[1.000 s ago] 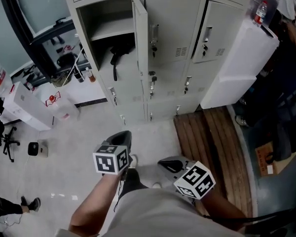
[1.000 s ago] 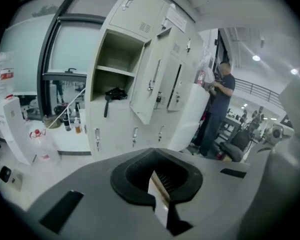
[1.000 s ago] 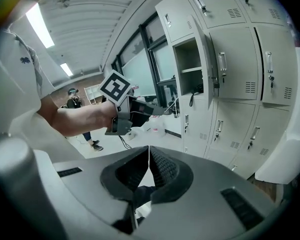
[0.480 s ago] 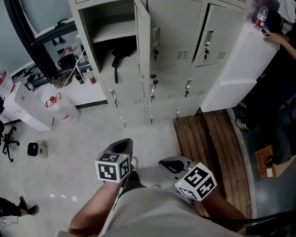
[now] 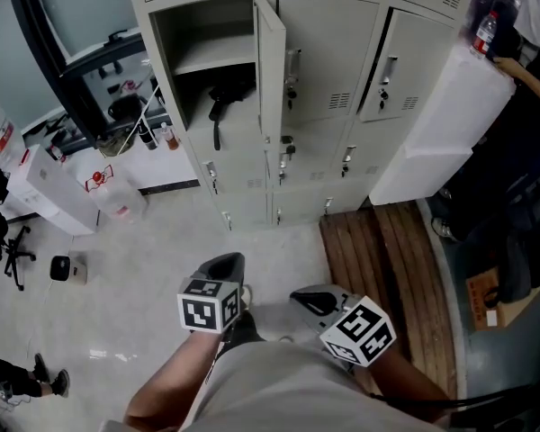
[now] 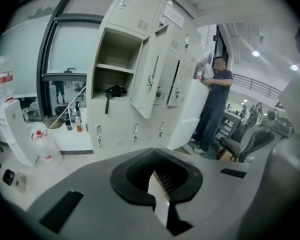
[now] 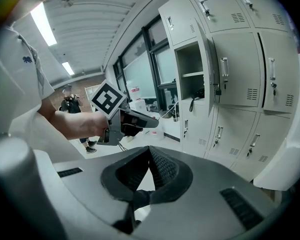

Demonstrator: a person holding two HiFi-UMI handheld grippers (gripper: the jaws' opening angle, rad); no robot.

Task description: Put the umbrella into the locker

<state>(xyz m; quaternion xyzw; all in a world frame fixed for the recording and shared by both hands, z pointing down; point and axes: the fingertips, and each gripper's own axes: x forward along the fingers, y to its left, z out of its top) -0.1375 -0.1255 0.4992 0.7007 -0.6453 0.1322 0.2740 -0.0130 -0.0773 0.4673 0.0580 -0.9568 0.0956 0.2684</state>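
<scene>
A black umbrella lies inside the open locker compartment, its strap hanging down over the front edge. The same umbrella shows in the left gripper view, and small in the right gripper view. The locker door stands swung out to the right. My left gripper is shut and holds nothing, low over the floor and well short of the lockers. Beside it my right gripper is shut too, its jaws closed on nothing. The left jaws also meet with nothing between them.
A white panel leans on the lockers at the right, with a person behind it. A wooden pallet lies on the floor below. At the left are a white box, a plastic jug, bottles and a chair.
Both grippers stay in place and shut. The head view has shifted slightly, so the lockers sit a little lower in the picture. The person's hand at the upper right has moved.
</scene>
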